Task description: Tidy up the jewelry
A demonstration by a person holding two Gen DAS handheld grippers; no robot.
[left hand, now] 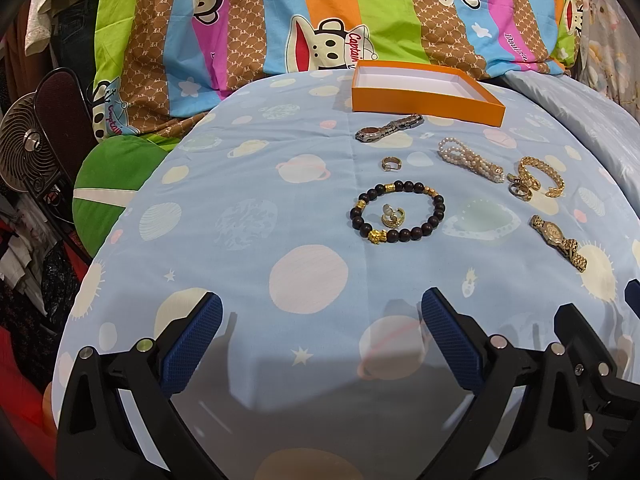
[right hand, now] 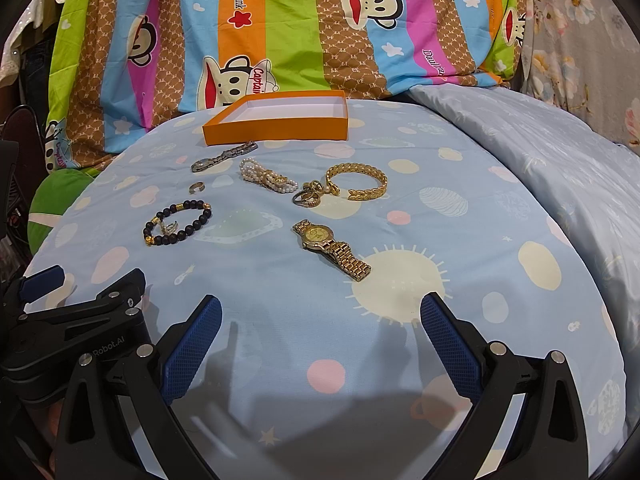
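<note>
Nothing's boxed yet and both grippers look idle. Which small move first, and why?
Probably ease the right gripper forward onto the gold watch: it lies nearest, straight ahead, apart from other pieces. Both grippers are open and the orange box is empty.

Bright, even, perhaps overhead light, soft shadows beneath the grippers, sharp centre, fisheye-bent, dark-vignetted edges in 2 views.

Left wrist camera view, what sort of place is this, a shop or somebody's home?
Most likely a home bedroom: the jewelry lies on a planet-print bedsheet, a cartoon monkey quilt is piled behind, and a small fan stands beside hanging clothes.
</note>
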